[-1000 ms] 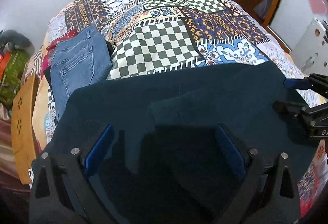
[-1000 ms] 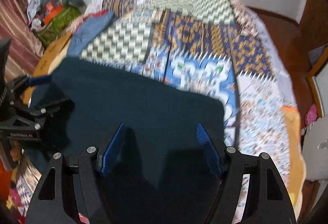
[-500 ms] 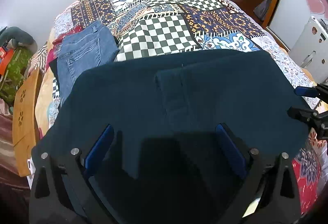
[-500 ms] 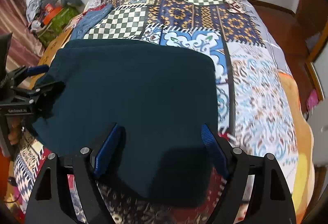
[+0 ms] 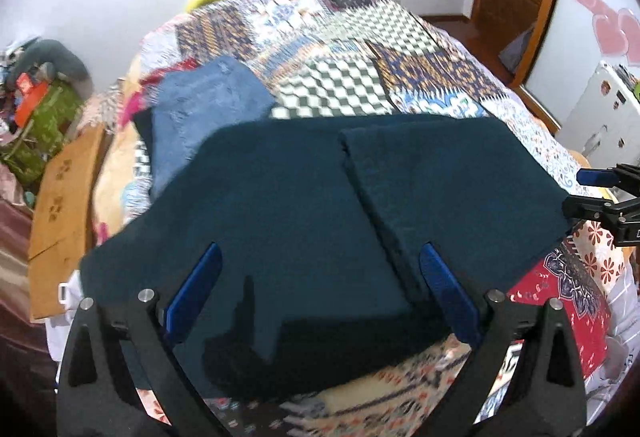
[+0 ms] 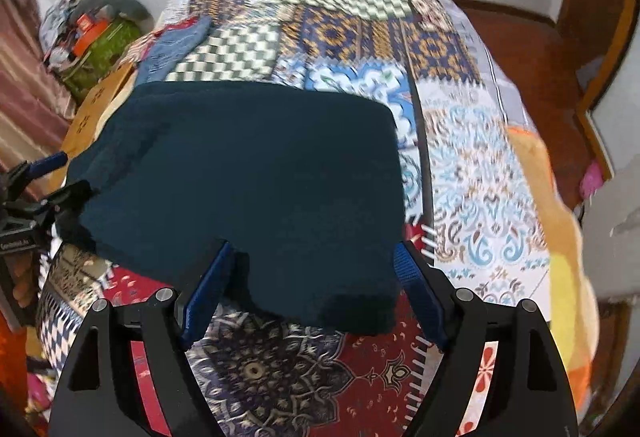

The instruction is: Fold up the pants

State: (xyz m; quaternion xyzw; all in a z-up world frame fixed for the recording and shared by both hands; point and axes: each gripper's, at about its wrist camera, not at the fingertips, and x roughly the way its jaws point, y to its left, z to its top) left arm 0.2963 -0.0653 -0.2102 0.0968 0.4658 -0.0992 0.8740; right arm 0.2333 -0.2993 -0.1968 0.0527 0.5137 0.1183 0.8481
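— Where are the pants (image 5: 304, 205)?
— Spread flat, folded, on the patchwork bedspread (image 6: 472, 141), beside some jeans (image 5: 200, 105).
— And the grippers?
— Left gripper (image 5: 320, 293) and right gripper (image 6: 312, 277) both gape wide, holding nothing; they seem to hover above the near edge, though blur hinders judging.

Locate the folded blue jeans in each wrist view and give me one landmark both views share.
Left wrist: the blue jeans lie upper left on the quilt, just beyond the dark teal pants.
Right wrist: the blue jeans show as a small blurred patch, upper left.
Shared landmark: the green-and-white checkered patch beside them.
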